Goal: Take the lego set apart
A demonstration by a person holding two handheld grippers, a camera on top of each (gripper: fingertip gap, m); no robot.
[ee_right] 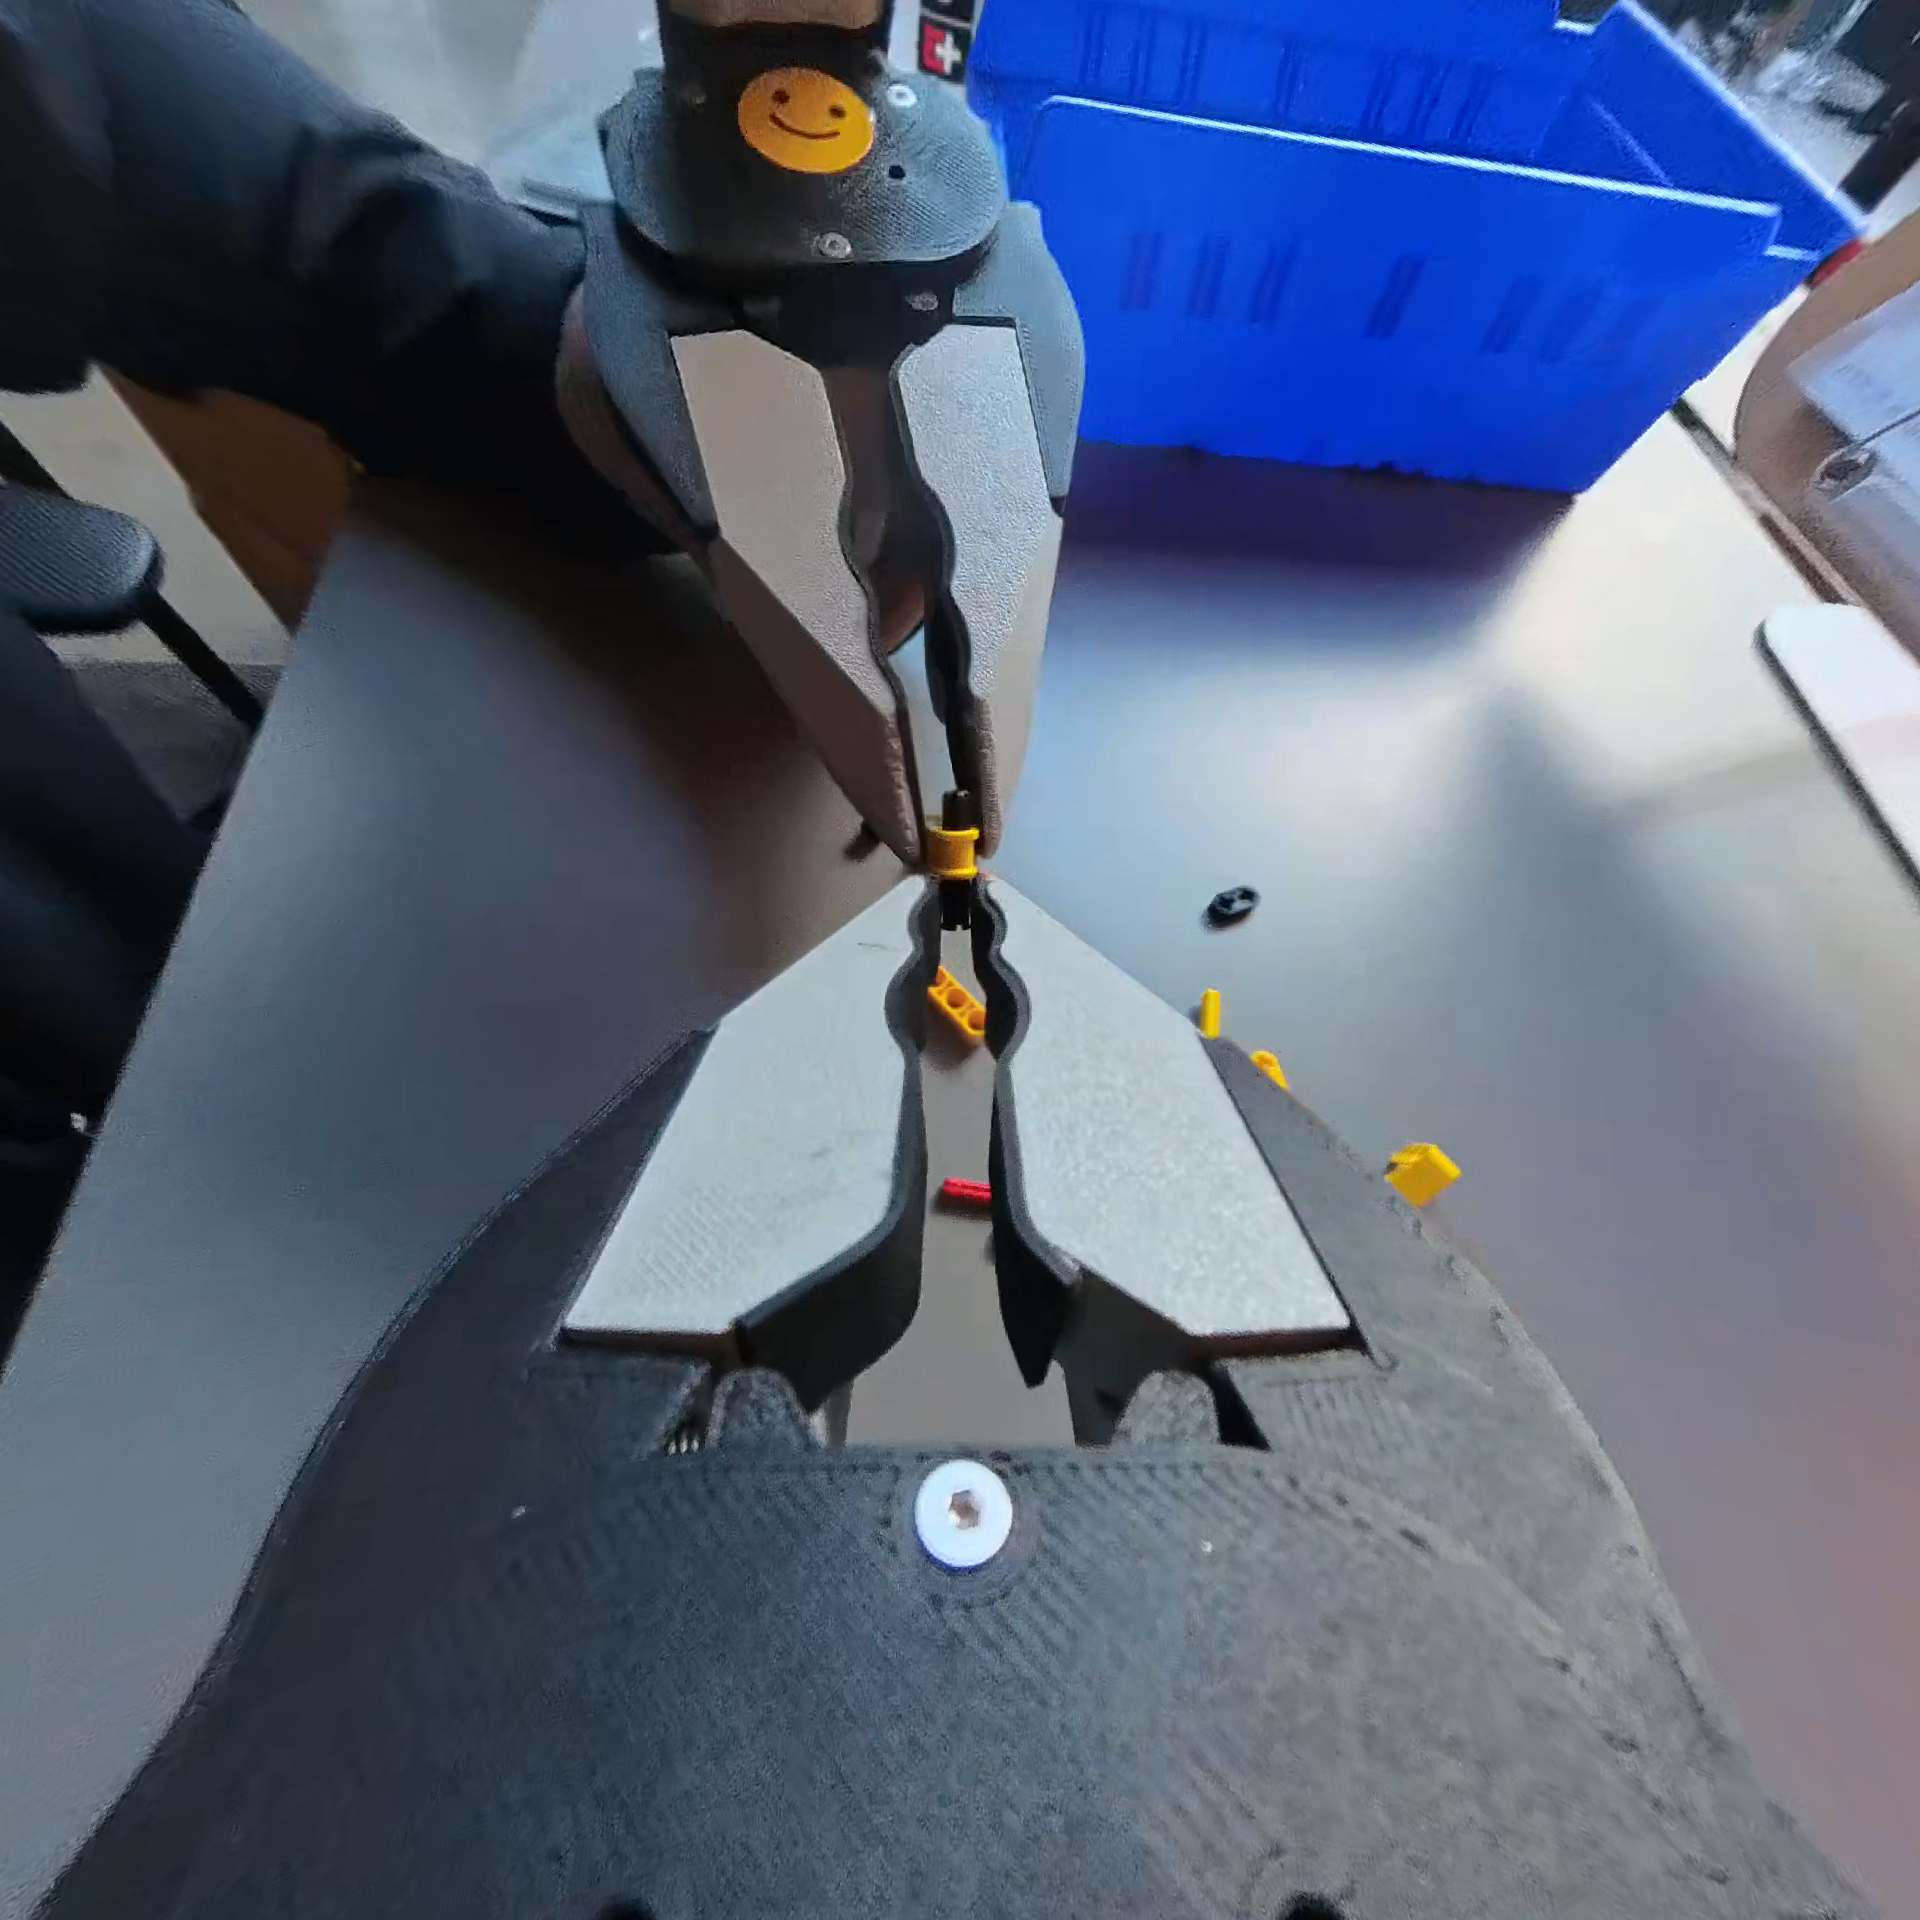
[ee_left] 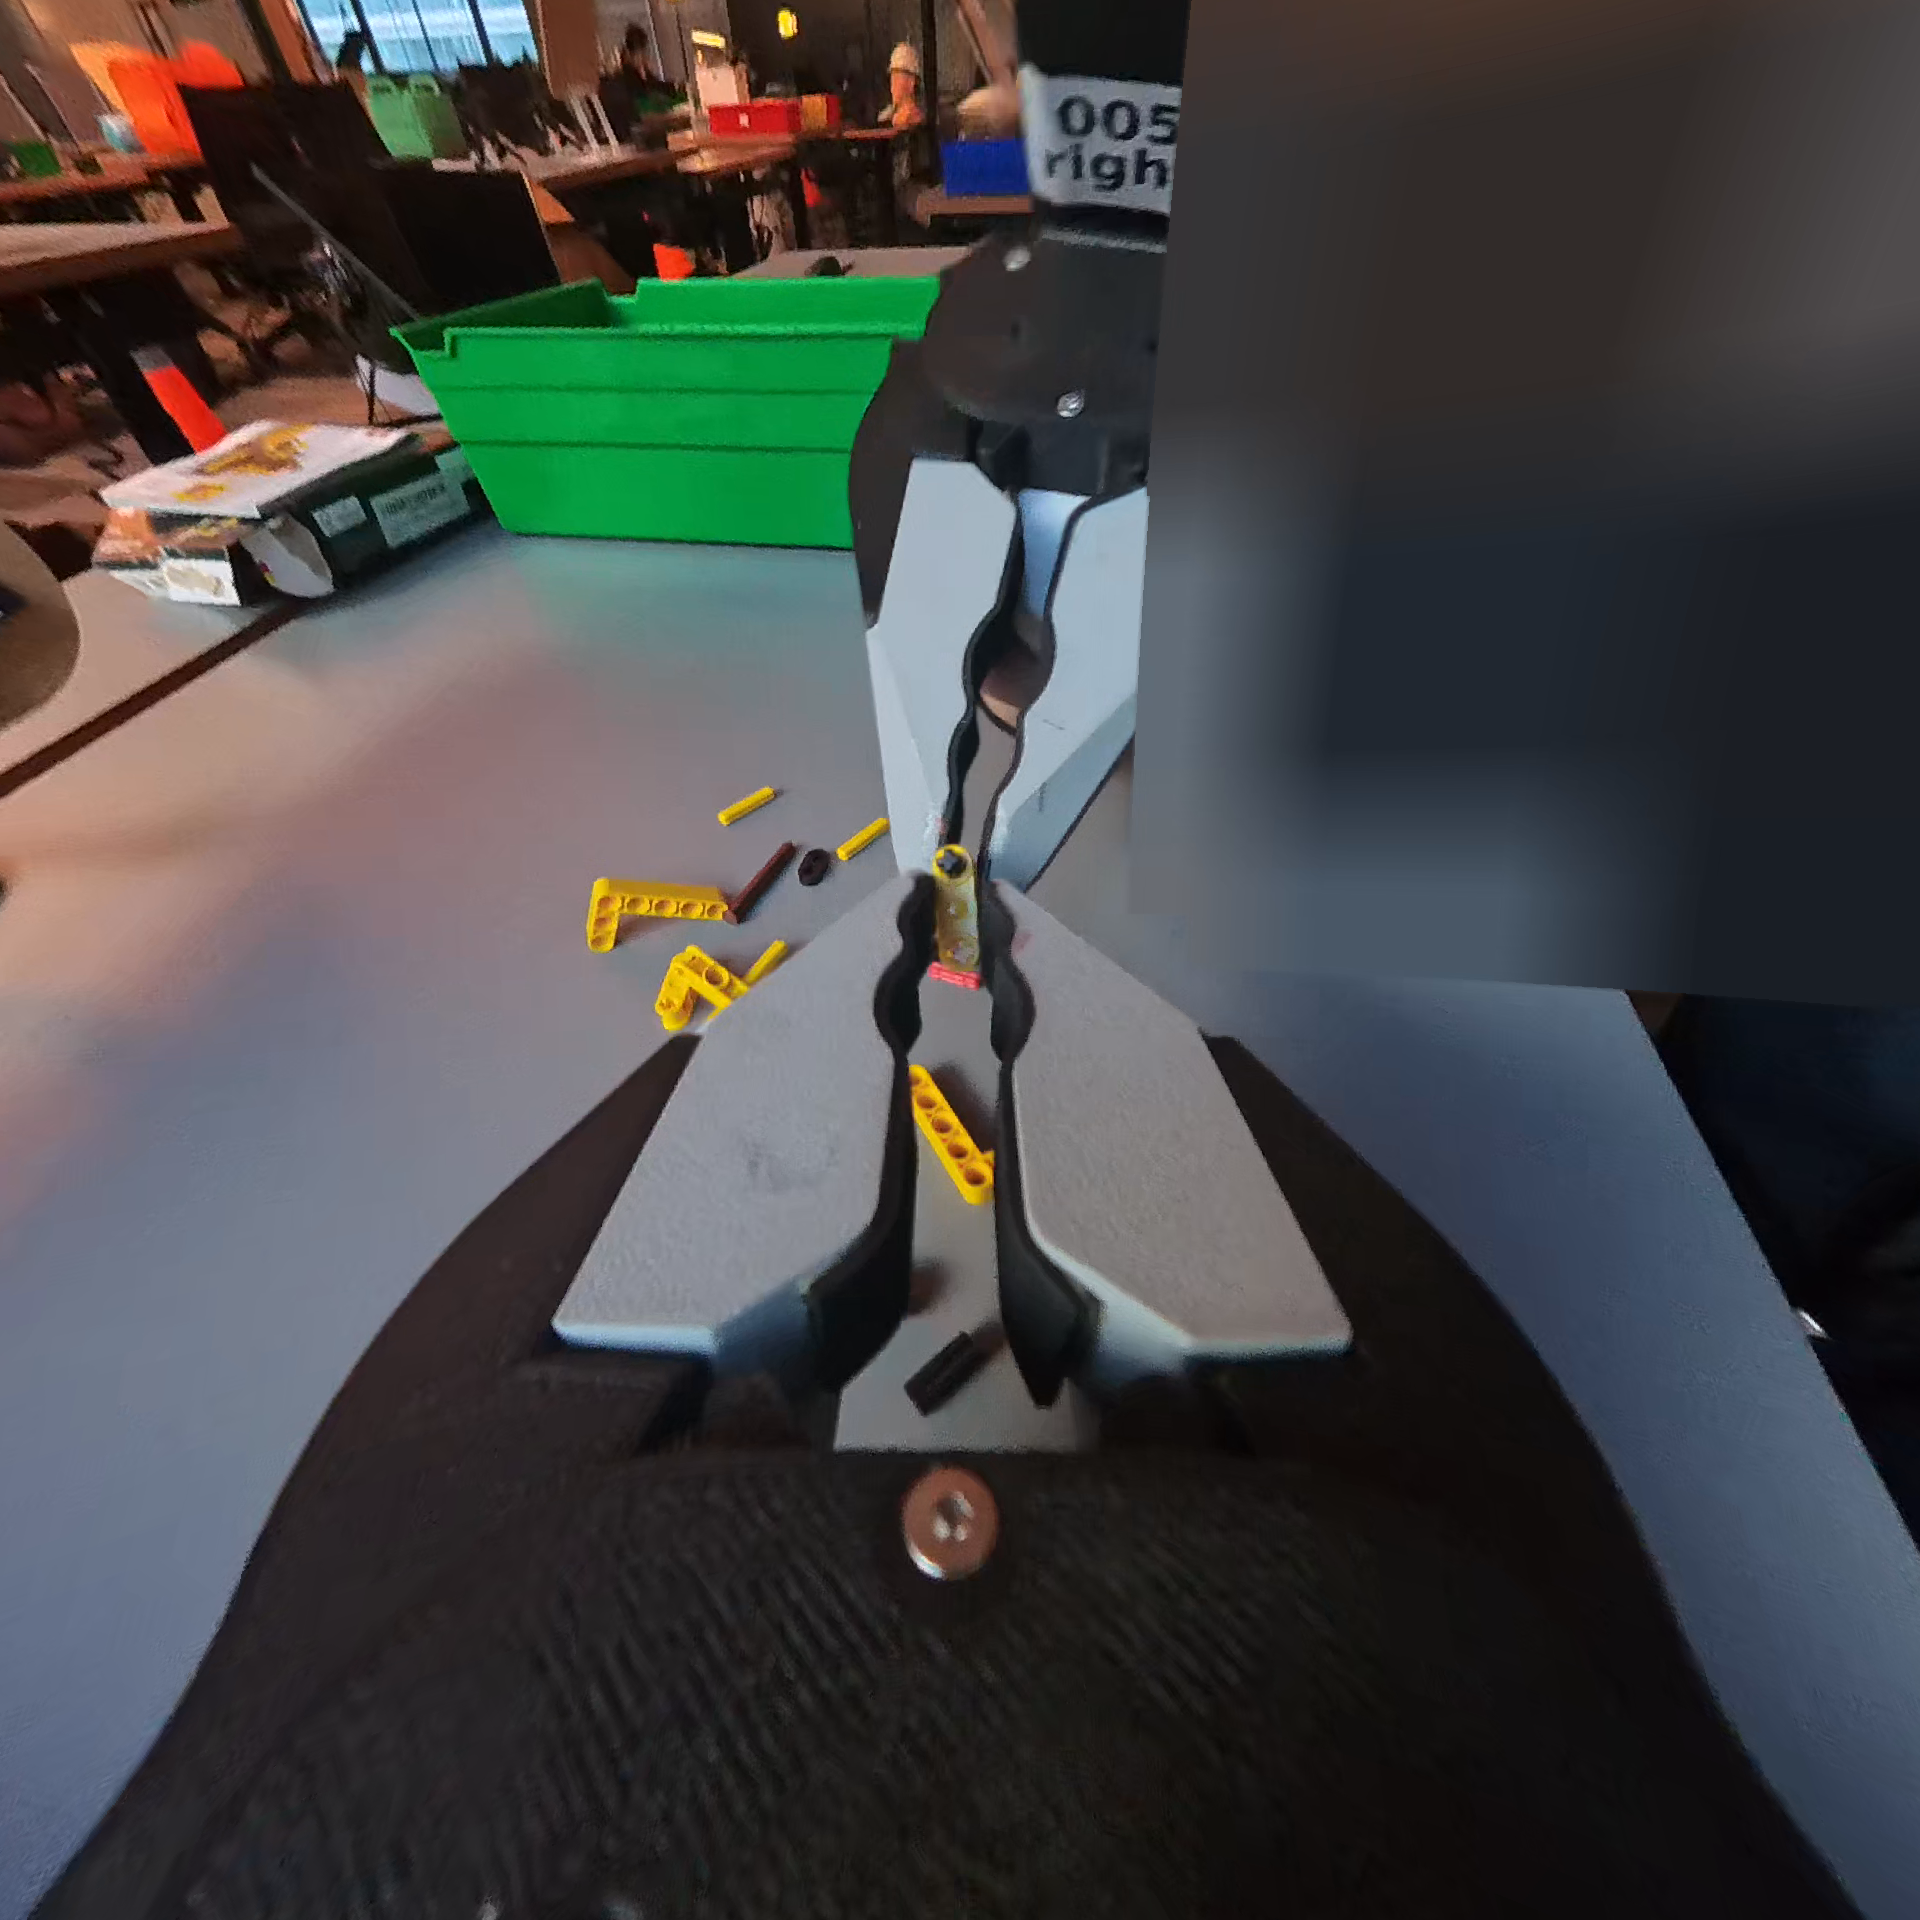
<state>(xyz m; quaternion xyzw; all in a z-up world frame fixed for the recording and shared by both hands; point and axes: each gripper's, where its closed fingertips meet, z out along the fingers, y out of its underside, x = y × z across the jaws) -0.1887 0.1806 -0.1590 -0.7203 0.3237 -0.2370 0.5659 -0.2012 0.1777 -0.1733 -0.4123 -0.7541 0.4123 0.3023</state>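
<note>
Two grippers meet tip to tip over the tabletop (ee_left: 364, 831), and we've got one small lego assembly pinched between them. Our left gripper (ee_left: 951, 914) is clamped on its yellow piece (ee_left: 954, 909), while our right gripper (ee_right: 954, 899) is closed on the black pin (ee_right: 953, 904) sticking out of the same yellow bit. Under the fingers lie a yellow beam (ee_left: 951, 1132) and a red pin (ee_right: 966, 1191). A bit farther out we see loose yellow L-beams (ee_left: 649, 909), short yellow axles (ee_left: 746, 805) and a black bush (ee_right: 1233, 904). At the back sit a green bin (ee_left: 665, 416) and a blue bin (ee_right: 1382, 270).
</note>
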